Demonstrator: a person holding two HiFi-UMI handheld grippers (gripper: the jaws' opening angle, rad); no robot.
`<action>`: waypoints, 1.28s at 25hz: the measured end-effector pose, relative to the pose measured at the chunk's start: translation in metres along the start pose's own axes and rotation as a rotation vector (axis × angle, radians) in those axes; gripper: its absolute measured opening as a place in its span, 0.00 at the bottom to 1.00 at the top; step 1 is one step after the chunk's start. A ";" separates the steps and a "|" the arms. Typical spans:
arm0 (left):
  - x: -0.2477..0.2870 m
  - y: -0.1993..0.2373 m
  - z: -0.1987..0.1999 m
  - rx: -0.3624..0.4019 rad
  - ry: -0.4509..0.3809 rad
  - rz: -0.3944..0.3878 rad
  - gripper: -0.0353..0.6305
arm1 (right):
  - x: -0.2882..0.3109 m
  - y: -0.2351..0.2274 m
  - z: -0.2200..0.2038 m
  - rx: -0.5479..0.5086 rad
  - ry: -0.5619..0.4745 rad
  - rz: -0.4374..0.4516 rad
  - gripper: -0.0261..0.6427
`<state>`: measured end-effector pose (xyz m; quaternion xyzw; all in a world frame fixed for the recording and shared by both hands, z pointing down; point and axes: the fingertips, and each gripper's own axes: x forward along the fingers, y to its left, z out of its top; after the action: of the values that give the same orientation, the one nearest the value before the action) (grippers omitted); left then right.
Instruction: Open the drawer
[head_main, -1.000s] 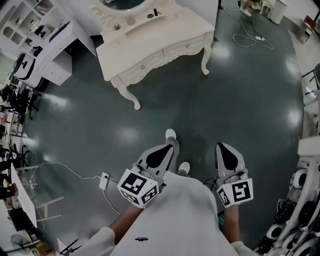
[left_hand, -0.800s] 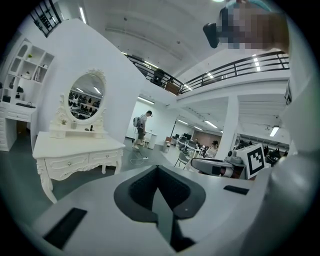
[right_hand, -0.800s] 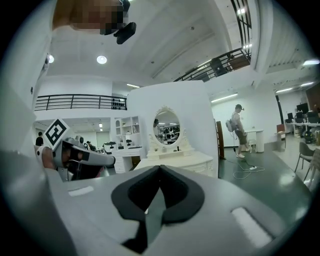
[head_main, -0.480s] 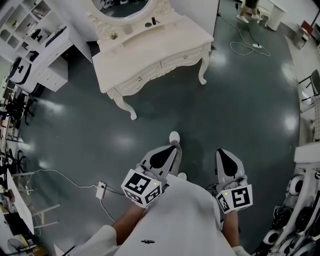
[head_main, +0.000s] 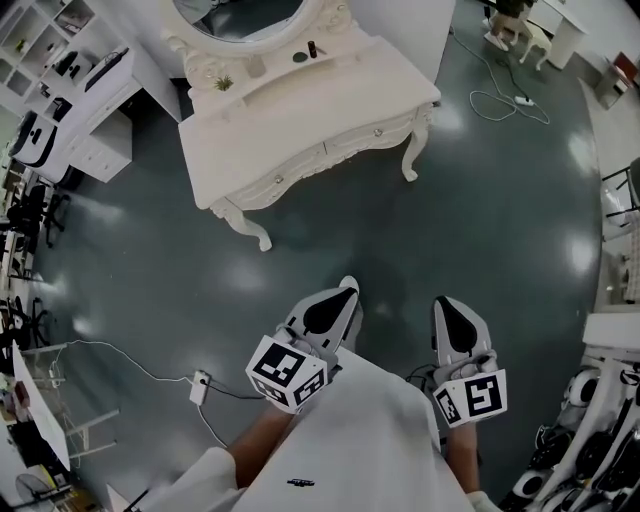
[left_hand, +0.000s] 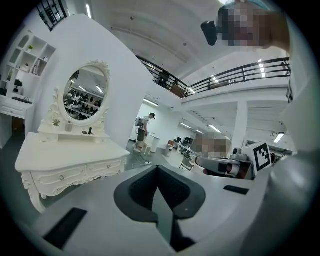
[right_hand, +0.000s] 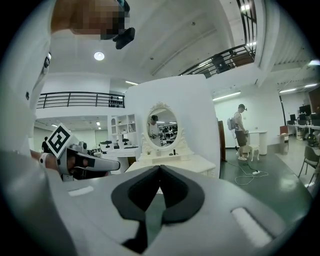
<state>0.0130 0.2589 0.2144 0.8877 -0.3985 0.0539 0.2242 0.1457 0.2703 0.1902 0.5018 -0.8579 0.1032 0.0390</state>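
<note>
A white dressing table with an oval mirror stands across the dark floor, well ahead of both grippers. Its front holds two drawers side by side, each with a small knob: the left drawer and the right drawer. Both show shut, also in the left gripper view as drawer fronts. My left gripper and right gripper are held side by side near my body, pointing toward the table. Both are shut with nothing between their jaws. In the right gripper view the table is partly hidden behind the jaws.
White shelves and a desk stand left of the dressing table. A cable with a power strip lies on the floor at my left, another cable at the far right. Robot equipment crowds the right edge. A person with a backpack stands far behind.
The dressing table looks larger and nearer in the head view than a second ago. Both grippers have travelled forward across the floor together, still shut and side by side.
</note>
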 end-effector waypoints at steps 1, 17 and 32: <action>0.007 0.008 0.006 -0.003 0.002 0.000 0.07 | 0.011 -0.004 0.004 -0.003 -0.001 0.001 0.06; 0.120 0.117 0.090 -0.025 0.036 -0.033 0.07 | 0.169 -0.076 0.040 0.013 0.050 -0.011 0.06; 0.192 0.156 0.120 -0.041 0.015 0.004 0.07 | 0.234 -0.139 0.054 -0.026 0.081 0.021 0.06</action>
<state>0.0189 -0.0159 0.2156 0.8816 -0.3997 0.0529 0.2455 0.1532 -0.0070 0.1968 0.4875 -0.8622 0.1124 0.0791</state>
